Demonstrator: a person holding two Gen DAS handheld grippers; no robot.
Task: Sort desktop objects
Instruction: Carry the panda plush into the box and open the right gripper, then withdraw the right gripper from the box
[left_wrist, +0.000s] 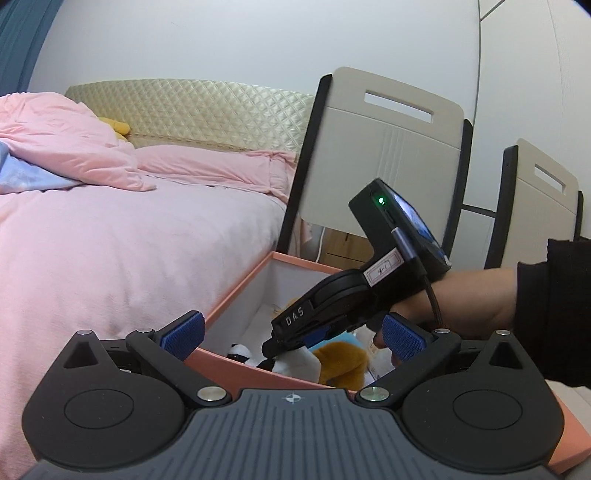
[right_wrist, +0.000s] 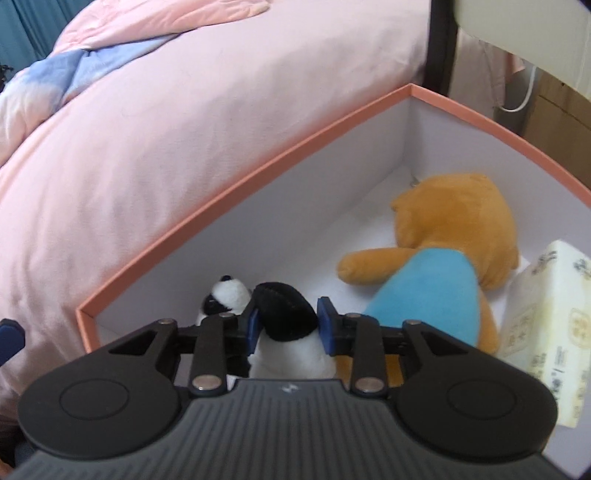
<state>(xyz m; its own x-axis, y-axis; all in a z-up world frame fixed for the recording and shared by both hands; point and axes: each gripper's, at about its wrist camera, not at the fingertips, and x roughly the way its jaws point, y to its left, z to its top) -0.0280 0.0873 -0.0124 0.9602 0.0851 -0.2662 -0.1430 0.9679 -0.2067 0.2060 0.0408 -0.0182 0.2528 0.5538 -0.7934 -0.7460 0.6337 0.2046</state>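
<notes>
An open pink box (right_wrist: 236, 195) with white inner walls stands beside the bed. My right gripper (right_wrist: 288, 324) is shut on a black-and-white plush toy (right_wrist: 284, 314) and holds it low inside the box. An orange plush bear in a blue shirt (right_wrist: 443, 258) lies in the box, with a pale tissue pack (right_wrist: 543, 321) beside it. In the left wrist view my left gripper (left_wrist: 295, 334) is open and empty above the box's near rim (left_wrist: 236, 291). The right gripper (left_wrist: 332, 306) reaches down into the box there, over the black-and-white plush (left_wrist: 240, 353).
A bed with pink covers (left_wrist: 110, 240) lies left of the box. Two beige chairs with black frames (left_wrist: 388, 155) stand behind the box, against a white wall. A wooden cabinet (right_wrist: 557, 122) and a white cable show beyond the box.
</notes>
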